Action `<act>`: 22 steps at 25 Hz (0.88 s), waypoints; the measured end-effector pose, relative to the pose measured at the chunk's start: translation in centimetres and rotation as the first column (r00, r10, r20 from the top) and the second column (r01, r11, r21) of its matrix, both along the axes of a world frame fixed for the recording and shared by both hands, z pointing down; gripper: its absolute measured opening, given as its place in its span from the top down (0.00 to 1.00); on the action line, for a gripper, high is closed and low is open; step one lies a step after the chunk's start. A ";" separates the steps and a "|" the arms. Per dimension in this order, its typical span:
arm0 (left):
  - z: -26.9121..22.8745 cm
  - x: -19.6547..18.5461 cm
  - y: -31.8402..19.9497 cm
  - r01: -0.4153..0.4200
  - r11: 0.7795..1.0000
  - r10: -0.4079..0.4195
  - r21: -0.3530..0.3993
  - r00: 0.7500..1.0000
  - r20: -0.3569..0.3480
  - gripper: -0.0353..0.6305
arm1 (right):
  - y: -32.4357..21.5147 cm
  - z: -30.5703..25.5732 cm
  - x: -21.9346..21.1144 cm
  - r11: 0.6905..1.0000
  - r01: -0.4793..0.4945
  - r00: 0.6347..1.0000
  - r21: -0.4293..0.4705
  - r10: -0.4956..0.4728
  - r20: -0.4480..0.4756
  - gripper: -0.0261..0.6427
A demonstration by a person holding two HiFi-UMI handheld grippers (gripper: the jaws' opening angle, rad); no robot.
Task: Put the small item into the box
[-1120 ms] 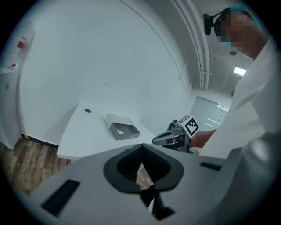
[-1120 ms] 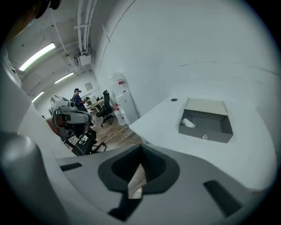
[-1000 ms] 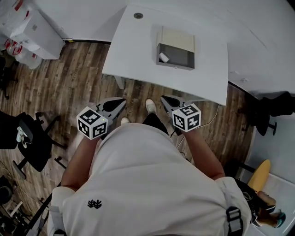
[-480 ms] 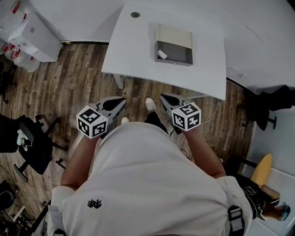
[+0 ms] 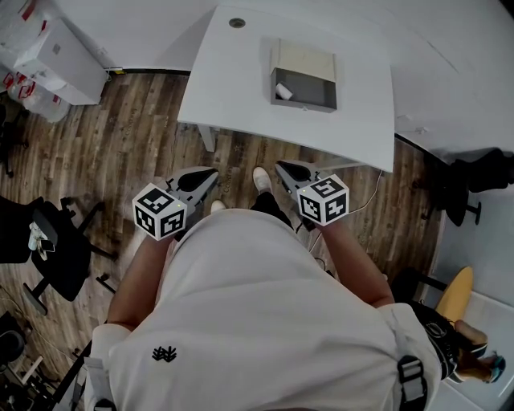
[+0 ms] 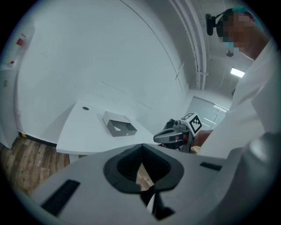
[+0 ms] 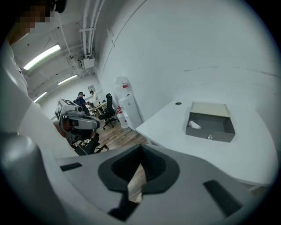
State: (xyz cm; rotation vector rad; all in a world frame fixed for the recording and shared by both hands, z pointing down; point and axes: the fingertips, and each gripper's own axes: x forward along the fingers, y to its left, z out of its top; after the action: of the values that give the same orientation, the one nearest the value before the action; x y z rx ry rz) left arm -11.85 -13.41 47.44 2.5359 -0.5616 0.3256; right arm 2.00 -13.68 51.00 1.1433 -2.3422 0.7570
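An open grey box (image 5: 303, 80) sits on the white table (image 5: 241, 88), and a small white item (image 5: 283, 92) lies inside it at its left end. The box (image 7: 210, 124) and the item (image 7: 194, 125) also show in the right gripper view, and the box (image 6: 119, 128) in the left gripper view. Both grippers are held over the wooden floor, well short of the table. My left gripper (image 5: 209, 177) is shut and empty. My right gripper (image 5: 283, 168) is shut as well, with nothing in it.
A black office chair (image 5: 48, 241) stands on the floor to the left. White cabinets (image 5: 56, 56) fill the far left corner. Another dark chair (image 5: 474, 189) stands on the right. The table has a round cable hole (image 5: 236, 23) near its back edge.
The table and box have drifted slightly up in the head view. Both grippers stay shut at about the same place in front of the body.
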 end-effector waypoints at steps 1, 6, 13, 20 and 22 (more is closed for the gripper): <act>0.0 0.0 0.0 0.001 1.000 -0.001 -0.001 1.000 0.000 0.94 | 0.0 0.0 0.0 1.000 0.002 1.000 0.000 -0.002 0.001 0.95; 0.1 0.0 0.4 0.002 1.000 -0.002 -0.006 1.000 0.004 0.94 | 0.1 -0.2 0.1 1.000 -0.002 1.000 0.003 0.002 0.007 0.95; 0.1 0.3 0.0 0.005 1.000 -0.005 -0.012 1.000 0.011 0.94 | -0.5 -0.6 0.2 1.000 0.006 1.000 0.012 -0.006 0.020 0.95; 0.7 0.7 -0.6 0.026 0.999 -0.025 -0.032 0.999 0.022 0.94 | -1.2 -0.2 1.0 1.000 0.021 1.000 -0.002 -0.021 0.020 0.95; 0.9 1.0 -1.1 0.036 0.999 -0.035 -0.037 0.999 0.026 0.94 | -1.7 0.1 1.4 0.999 0.037 0.999 -0.008 -0.037 0.009 0.95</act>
State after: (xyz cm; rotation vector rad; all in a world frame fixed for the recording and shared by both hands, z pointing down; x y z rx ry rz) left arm -10.82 -14.56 48.32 2.4858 -0.6036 0.3534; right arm 3.36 -15.40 51.07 1.0920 -2.3589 0.7600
